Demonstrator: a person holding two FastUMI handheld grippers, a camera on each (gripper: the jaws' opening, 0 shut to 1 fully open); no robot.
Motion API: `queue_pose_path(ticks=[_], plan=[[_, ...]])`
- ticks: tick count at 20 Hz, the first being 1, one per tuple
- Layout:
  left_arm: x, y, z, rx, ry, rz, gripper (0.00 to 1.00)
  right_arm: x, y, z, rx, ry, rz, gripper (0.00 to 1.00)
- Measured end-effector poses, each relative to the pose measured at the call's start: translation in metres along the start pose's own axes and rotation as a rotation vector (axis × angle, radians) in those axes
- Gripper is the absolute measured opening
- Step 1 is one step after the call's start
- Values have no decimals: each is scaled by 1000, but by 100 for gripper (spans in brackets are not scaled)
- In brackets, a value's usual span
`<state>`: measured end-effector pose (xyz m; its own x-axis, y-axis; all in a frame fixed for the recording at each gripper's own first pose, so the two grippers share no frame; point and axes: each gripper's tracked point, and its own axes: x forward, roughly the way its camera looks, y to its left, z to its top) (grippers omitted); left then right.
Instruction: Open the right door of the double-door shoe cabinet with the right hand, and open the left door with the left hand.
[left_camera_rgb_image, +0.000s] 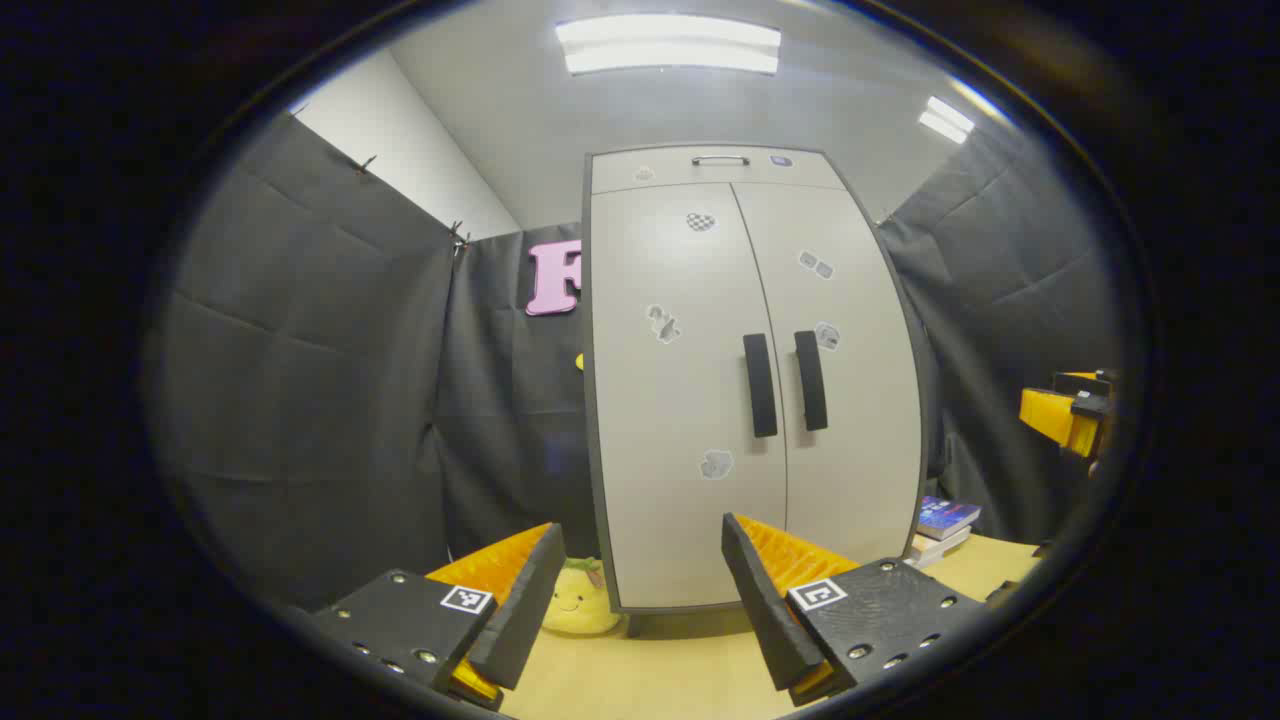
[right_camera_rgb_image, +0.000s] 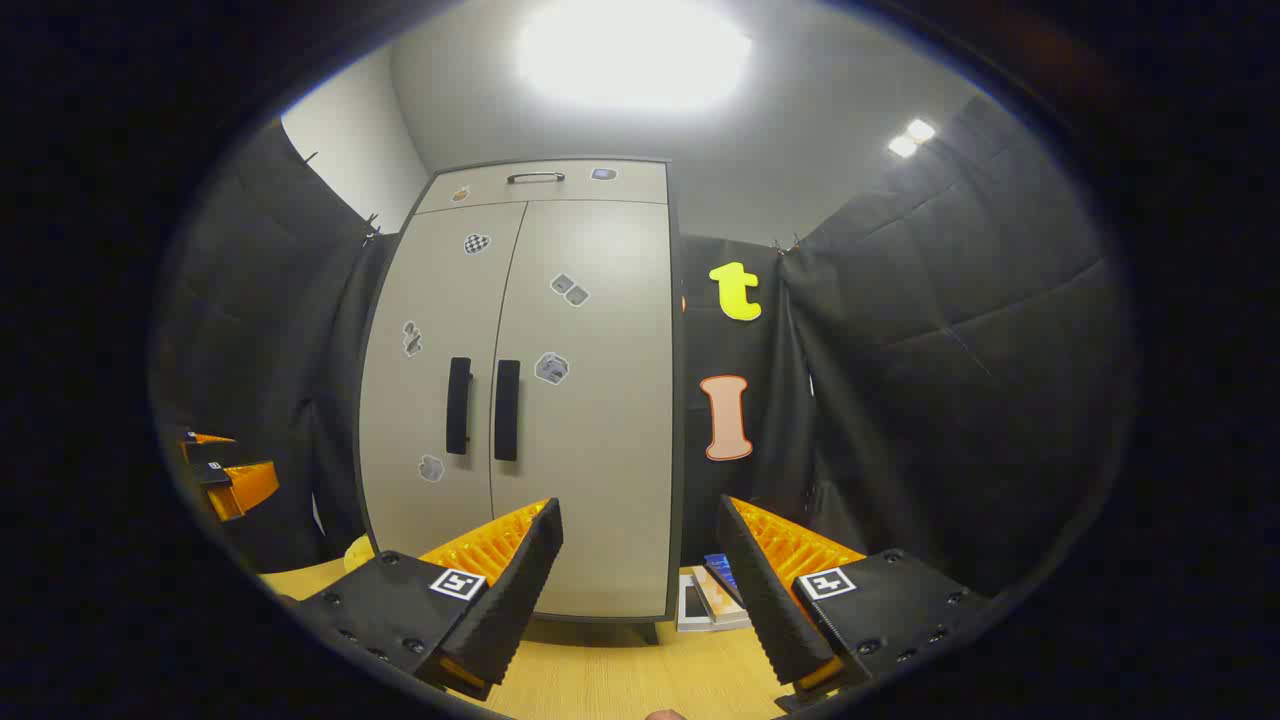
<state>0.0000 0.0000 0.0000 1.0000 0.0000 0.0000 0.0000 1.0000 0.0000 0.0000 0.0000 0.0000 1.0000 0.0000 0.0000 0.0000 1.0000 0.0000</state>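
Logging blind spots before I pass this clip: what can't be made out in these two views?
- Inside of the cabinet: hidden in both views by its two shut doors.
- Yellow plush toy: partly hidden in the left gripper view by the left gripper and the cabinet.
- Books: partly hidden in the right gripper view by the right gripper.
- Stickers on the doors: too small to read.

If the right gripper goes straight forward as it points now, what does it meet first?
Probably the right door of the shoe cabinet, near its outer edge and beside its handle. The open right gripper has nothing before it, though depth is unclear.
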Motion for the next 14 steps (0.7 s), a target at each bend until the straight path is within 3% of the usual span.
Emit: queue_pose_path(ticks=[14], plan=[[0,-1,0,17,18,16,91,8,1,-14,-14,54,3,98]])
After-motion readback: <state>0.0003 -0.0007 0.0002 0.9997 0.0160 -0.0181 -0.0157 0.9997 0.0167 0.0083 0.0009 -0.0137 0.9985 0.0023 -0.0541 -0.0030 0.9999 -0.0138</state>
